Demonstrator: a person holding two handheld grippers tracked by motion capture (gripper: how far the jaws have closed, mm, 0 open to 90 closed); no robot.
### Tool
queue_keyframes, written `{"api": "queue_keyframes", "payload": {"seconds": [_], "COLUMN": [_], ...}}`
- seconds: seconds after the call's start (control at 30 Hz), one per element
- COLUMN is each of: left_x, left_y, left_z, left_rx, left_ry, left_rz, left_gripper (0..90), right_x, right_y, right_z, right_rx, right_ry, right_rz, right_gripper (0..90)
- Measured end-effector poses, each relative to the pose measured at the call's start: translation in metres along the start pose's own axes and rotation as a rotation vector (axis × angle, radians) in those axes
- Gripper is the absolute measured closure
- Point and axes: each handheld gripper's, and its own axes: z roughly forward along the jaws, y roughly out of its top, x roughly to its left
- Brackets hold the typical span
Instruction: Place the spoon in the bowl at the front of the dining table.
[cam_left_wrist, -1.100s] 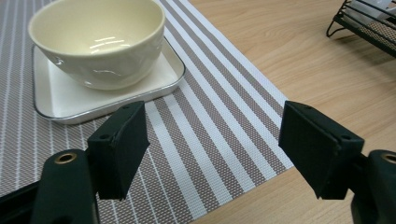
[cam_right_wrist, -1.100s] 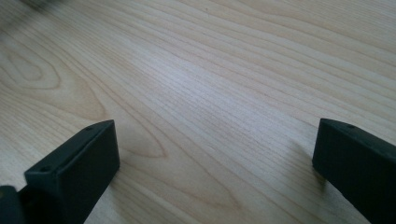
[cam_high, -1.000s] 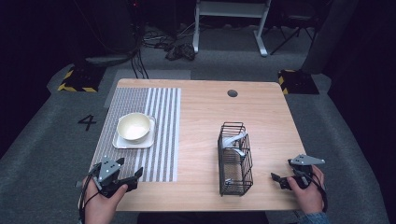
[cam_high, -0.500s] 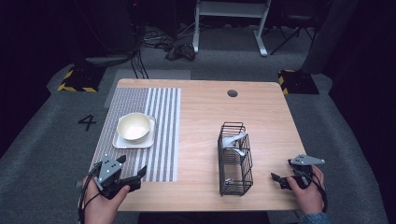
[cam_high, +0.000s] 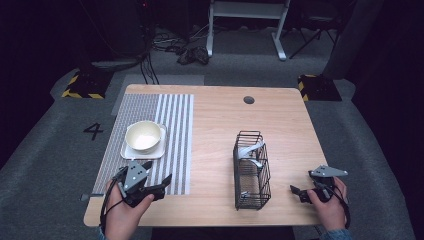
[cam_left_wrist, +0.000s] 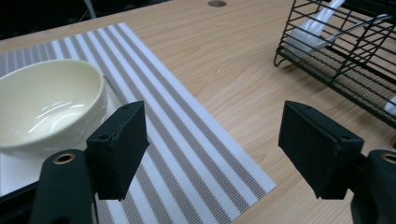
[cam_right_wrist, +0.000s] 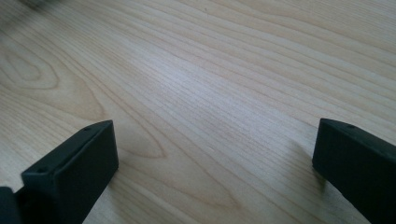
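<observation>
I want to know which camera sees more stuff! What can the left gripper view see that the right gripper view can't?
The left gripper view takes in the cream bowl on its white plate, the striped placemat and the black wire basket with white utensils inside. The right gripper view adds nothing of its own: bare wood between its own wide-apart black jaws. Both share the wooden table and a pair of open jaws with nothing between them.

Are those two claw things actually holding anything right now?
No. The left hand-held gripper and the right hand-held gripper are both open, with nothing between their jaws.
</observation>
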Motion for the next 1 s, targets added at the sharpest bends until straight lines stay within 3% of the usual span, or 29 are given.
{"api": "queue_keyframes", "payload": {"seconds": [0.6,0.87,1.0], "left_x": [-0.028,-0.048,-0.059], "left_y": [0.031,0.044,0.048], "left_z": [0.038,0.047,0.052], "left_rx": [-0.042,-0.075,-0.081], "left_ry": [-0.143,-0.211,-0.247], "left_rz": [0.079,0.092,0.122], "left_gripper": [24.3,23.6,23.6], "right_x": [0.0,0.0,0.0], "right_y": [0.0,0.0,0.0], "right_z": [0.0,0.0,0.0], "right_rx": [0.0,0.0,0.0], "right_ry": [0.001,0.001,0.001], "right_rz": [0.0,0.0,0.0], "right_gripper": [0.2,0.2,0.2]}}
